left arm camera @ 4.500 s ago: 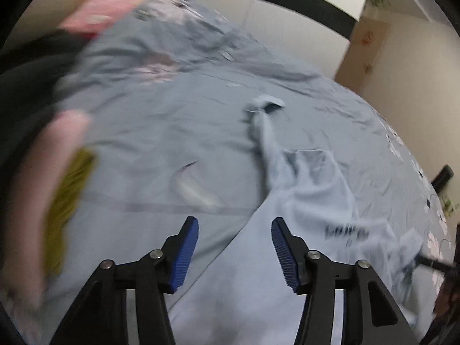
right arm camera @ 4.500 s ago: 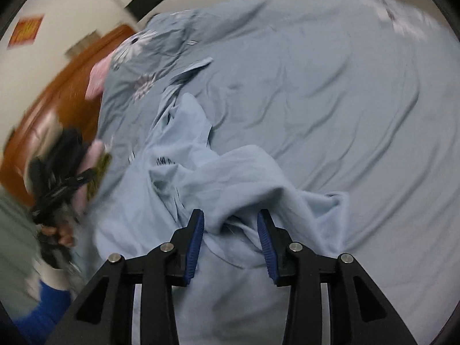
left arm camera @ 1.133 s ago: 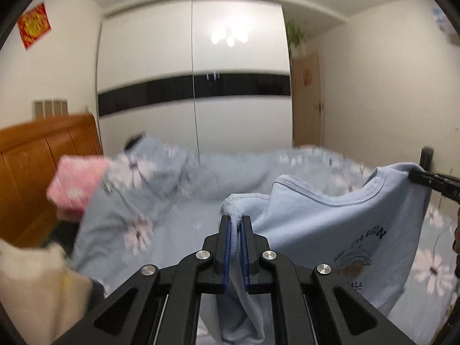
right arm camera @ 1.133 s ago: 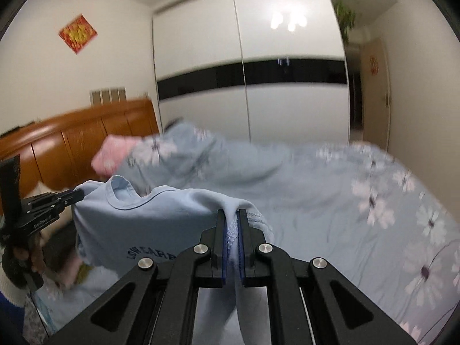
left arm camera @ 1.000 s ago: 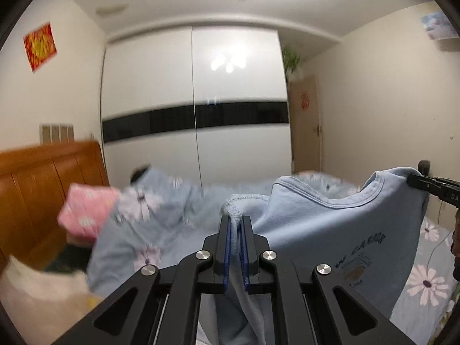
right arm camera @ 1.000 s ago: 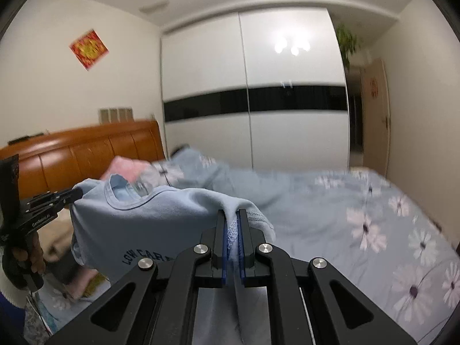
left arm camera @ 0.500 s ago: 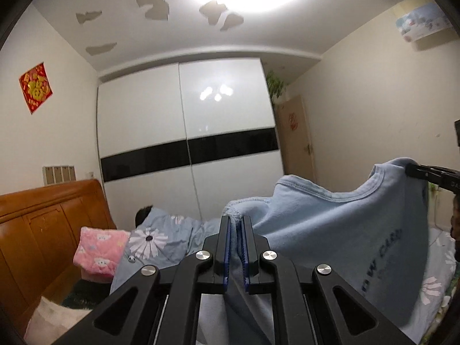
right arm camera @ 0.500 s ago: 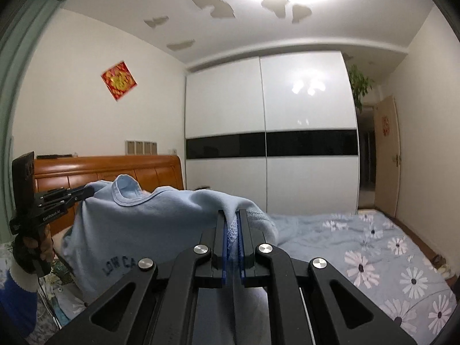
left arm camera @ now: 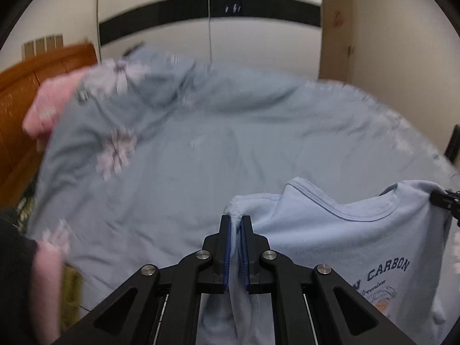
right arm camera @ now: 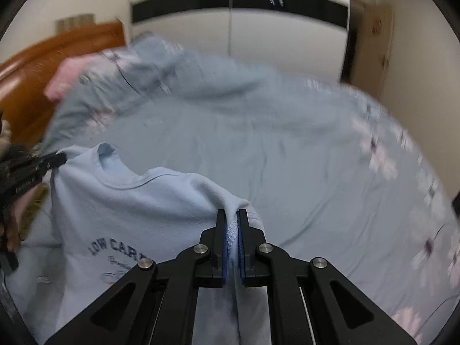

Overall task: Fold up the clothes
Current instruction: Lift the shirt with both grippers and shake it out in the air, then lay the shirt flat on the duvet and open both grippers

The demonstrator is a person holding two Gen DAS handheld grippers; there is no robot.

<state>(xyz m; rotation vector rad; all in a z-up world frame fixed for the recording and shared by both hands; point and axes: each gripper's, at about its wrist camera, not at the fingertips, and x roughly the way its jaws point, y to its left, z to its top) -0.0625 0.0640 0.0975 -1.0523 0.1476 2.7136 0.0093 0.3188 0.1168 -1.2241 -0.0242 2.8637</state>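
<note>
left wrist: looks forward and down along the left hand-held gripper over the bed, wardrobe beyond | right wrist: same heading along the right hand-held gripper | shared: bed, headboard, light-blue T-shirt close up

A pale blue T-shirt hangs spread out in the air, held up by its two shoulder corners. One corner is bunched into a small frayed-looking fold pinched straight ahead at the tip of the left tool; the other is pinched the same way at the tip of the right tool. The ribbed neckline sags in a curve between them. Dark printed lettering, "CARBON" legible, runs across the chest below, facing the tools.
</note>
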